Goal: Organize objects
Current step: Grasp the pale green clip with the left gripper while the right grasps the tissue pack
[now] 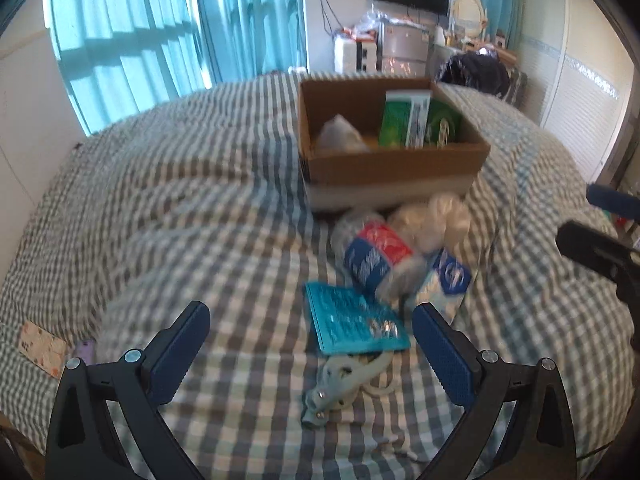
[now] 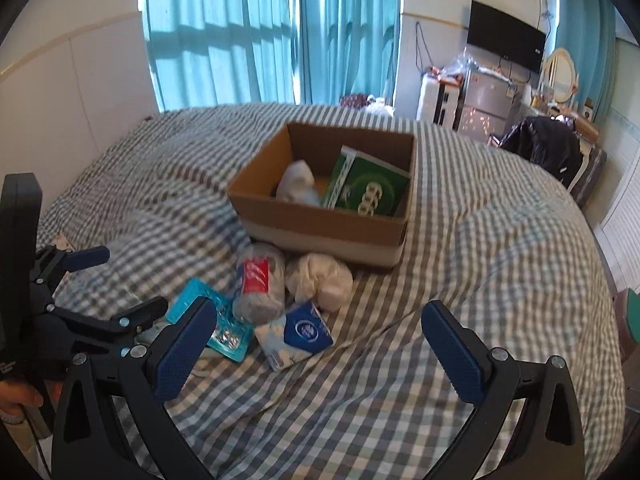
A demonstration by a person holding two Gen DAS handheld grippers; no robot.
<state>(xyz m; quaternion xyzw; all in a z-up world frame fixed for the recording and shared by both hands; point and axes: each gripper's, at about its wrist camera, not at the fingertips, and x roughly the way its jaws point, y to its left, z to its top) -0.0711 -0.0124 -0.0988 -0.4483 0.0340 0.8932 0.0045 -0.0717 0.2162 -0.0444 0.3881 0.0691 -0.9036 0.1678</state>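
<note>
An open cardboard box [image 1: 394, 164] [image 2: 320, 222] stands on the checked bed and holds a green carton [image 1: 404, 120] [image 2: 370, 188] and a white bundle [image 2: 296, 182]. In front of it lie a plastic bottle with a red and blue label [image 1: 374, 258] [image 2: 258, 280], a white plastic bag [image 1: 436, 216] [image 2: 320, 278], a blue and white tissue pack [image 1: 446, 280] [image 2: 298, 334], a teal blister card [image 1: 354, 320] [image 2: 212, 320] and white pliers-like clippers [image 1: 344, 382]. My left gripper [image 1: 312, 344] is open above the clippers and card. My right gripper [image 2: 320, 342] is open, near the tissue pack.
The bed has a grey and white checked cover [image 1: 180, 208]. Teal curtains [image 2: 240, 32] hang behind it. A small patterned card [image 1: 42, 348] lies at the bed's left edge. A dresser, mirror and TV [image 2: 506, 42] stand at the far right.
</note>
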